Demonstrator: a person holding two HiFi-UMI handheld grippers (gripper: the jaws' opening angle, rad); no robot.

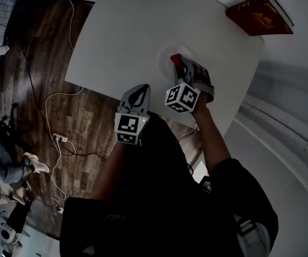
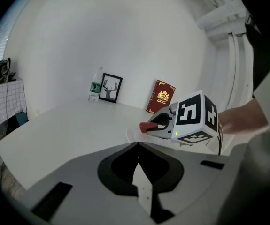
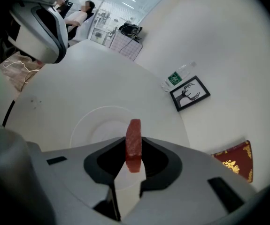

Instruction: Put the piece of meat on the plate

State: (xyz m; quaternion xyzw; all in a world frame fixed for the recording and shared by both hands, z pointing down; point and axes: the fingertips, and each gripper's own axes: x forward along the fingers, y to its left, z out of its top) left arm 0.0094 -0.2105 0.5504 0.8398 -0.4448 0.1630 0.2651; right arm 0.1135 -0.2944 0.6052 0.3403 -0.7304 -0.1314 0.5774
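One slab of meat (image 3: 134,144) stands on edge, pinched between the jaws of the right gripper (image 3: 134,162) just above the plate (image 3: 81,121) and seemingly clear of it. Its long axis runs along the jaws, tip pointing down toward the plate's middle. The left gripper (image 2: 137,146), closed on nothing, hangs off the plate's near edge. The right is nearer, so the coming move is likely straight down.
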